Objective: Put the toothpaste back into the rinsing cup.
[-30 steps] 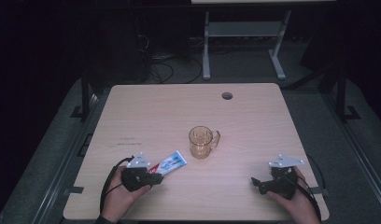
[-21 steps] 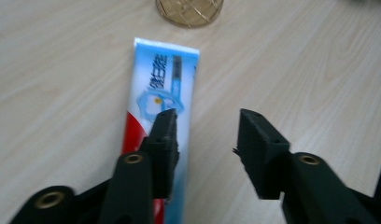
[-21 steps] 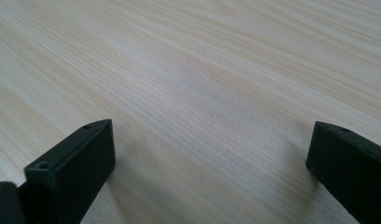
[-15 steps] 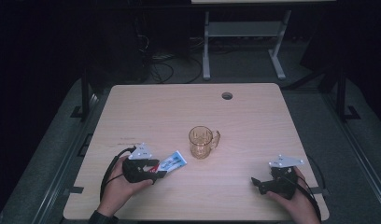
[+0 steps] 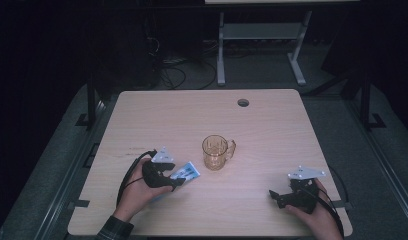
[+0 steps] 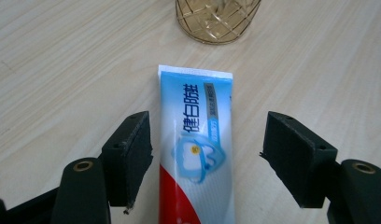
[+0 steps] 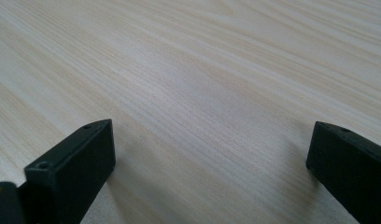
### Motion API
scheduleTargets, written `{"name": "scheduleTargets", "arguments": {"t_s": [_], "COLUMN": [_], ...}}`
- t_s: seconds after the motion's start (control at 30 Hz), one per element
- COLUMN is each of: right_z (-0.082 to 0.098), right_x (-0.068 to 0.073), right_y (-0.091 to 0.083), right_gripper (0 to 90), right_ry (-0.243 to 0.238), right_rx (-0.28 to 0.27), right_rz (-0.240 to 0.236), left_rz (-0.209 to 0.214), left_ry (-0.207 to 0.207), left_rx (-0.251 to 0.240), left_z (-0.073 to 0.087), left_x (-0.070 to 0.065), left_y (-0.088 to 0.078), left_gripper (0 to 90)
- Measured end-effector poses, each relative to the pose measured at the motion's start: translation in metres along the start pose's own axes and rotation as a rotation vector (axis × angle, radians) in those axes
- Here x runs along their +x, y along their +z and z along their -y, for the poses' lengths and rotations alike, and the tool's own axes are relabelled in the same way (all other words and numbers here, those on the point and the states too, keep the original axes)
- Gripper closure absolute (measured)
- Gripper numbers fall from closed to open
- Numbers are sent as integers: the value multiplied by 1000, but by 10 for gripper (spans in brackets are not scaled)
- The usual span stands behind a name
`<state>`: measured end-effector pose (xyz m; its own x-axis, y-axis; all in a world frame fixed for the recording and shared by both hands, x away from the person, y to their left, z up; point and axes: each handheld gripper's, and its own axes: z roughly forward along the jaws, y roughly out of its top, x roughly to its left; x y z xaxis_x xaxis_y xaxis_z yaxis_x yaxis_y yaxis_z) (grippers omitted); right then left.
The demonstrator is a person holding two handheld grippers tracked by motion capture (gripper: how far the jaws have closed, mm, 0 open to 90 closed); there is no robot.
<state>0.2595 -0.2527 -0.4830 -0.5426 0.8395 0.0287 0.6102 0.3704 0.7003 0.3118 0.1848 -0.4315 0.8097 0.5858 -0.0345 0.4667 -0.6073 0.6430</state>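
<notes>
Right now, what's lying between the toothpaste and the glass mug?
Nothing: just a short strip of bare table. The left gripper view shows the toothpaste ending short of the mug, and the high view shows them apart too.

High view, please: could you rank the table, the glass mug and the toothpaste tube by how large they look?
1. Table, by far the largest.
2. Glass mug.
3. Toothpaste tube, though the left tool hides part of it, so its rank against the mug is unsure.
</notes>
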Motion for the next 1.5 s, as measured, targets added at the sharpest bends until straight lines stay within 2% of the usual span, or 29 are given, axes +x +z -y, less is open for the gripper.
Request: {"name": "scheduleTargets", "arguments": {"t_s": [0.3, 0.33, 0.5, 0.7, 0.93, 0.97, 1.37, 1.5], "right_z": [0, 0, 0, 0, 0, 0, 0, 0], "right_x": [0, 0, 0, 0, 0, 0, 0, 0], "right_y": [0, 0, 0, 0, 0, 0, 0, 0], "right_gripper": [5, 5, 5, 5, 5, 5, 5, 5], "right_ry": [0, 0, 0, 0, 0, 0, 0, 0], "right_rx": [0, 0, 0, 0, 0, 0, 0, 0], "right_rz": [0, 0, 0, 0, 0, 0, 0, 0], "left_rz": [-17, -24, -29, -53, -33, -20, -24, -23], "left_ry": [13, 17, 21, 51, 48, 45, 39, 31], "left_rx": [71, 85, 92, 147, 144, 143, 168, 186], "left_z": [-6, -7, -9, -12, -12, -12, -14, -16], "left_x": [1, 2, 1, -1, 0, 0, -1, -3], "left_y": [26, 27, 30, 37, 37, 37, 35, 35], "left_gripper": [315, 315, 315, 322, 370, 387, 445, 492]}}
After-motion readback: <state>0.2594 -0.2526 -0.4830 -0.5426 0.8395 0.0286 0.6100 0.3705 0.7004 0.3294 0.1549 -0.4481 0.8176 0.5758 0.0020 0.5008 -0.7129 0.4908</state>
